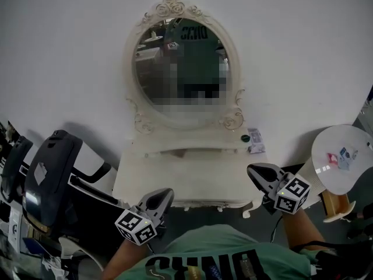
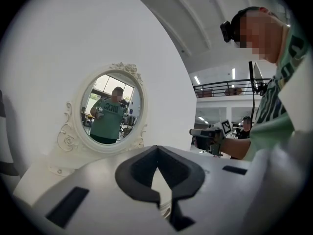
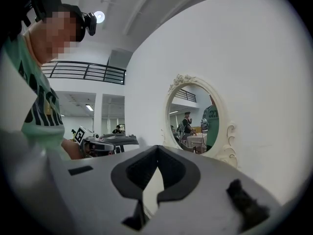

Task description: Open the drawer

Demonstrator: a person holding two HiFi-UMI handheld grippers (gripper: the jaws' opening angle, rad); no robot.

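Observation:
A white dressing table [image 1: 186, 177] with an oval mirror [image 1: 182, 66] stands against the white wall. From above, its drawer front shows only as a thin scalloped strip [image 1: 198, 203], and no handle can be made out. My left gripper [image 1: 165, 195] hovers at the table's front left corner, shut and empty. My right gripper [image 1: 254, 170] hangs by the front right corner, also shut with nothing in it. In the left gripper view the shut jaw tips [image 2: 156, 148] point at the mirror [image 2: 111, 112]. The right gripper view shows the same [image 3: 156, 147], with the mirror [image 3: 195, 124] to the right.
A black office chair [image 1: 52, 179] stands close on the left. A round white side table [image 1: 341, 159] with small items is on the right. A small dark jar [image 1: 245, 137] and a printed packet [image 1: 255, 140] sit on the dressing table's back ledge.

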